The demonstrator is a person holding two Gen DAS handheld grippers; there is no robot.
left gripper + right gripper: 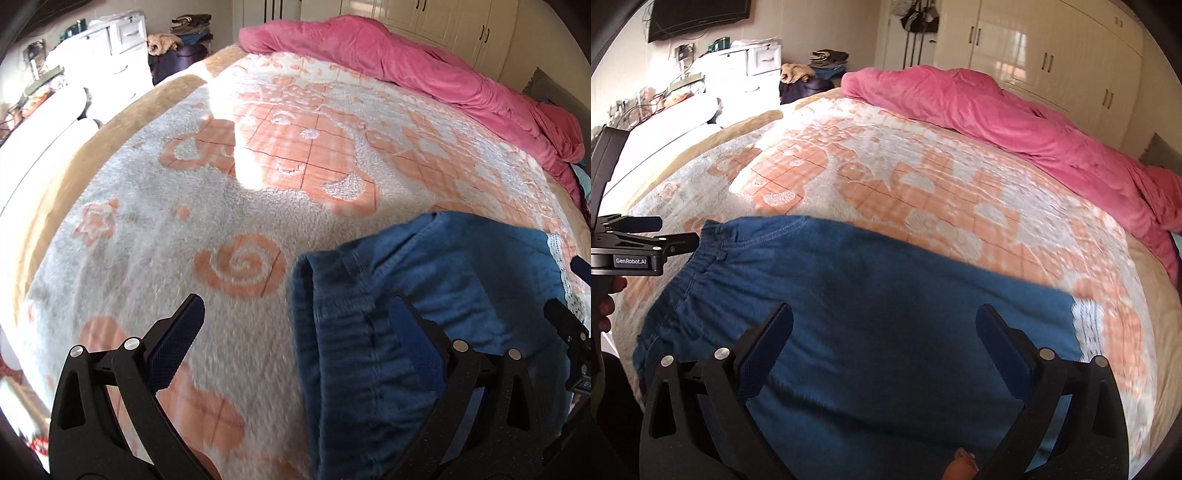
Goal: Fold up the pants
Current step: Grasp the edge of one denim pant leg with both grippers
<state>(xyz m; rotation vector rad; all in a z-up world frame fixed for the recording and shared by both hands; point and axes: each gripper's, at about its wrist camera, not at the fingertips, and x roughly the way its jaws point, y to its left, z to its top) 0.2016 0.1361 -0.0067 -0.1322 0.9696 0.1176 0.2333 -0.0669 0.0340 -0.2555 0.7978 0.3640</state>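
Blue denim pants [871, 295] with an elastic waistband [690, 280] and a white lace hem [1087, 321] lie folded on the bed's orange-and-white blanket [886, 177]. In the left wrist view the pants [424, 295] fill the lower right. My left gripper [295, 314] is open and empty, above the pants' left edge; it also shows in the right wrist view [665, 236] beside the waistband. My right gripper [884, 321] is open and empty, above the middle of the pants; its tip shows in the left wrist view [569, 317] at the right edge.
A crumpled pink duvet [1015, 118] lies along the far side of the bed. White wardrobes [1052, 55] stand behind it. A white dresser [746, 62] and a pile of clothes [812, 70] stand at the back left. The bed's tan edge [55, 177] runs on the left.
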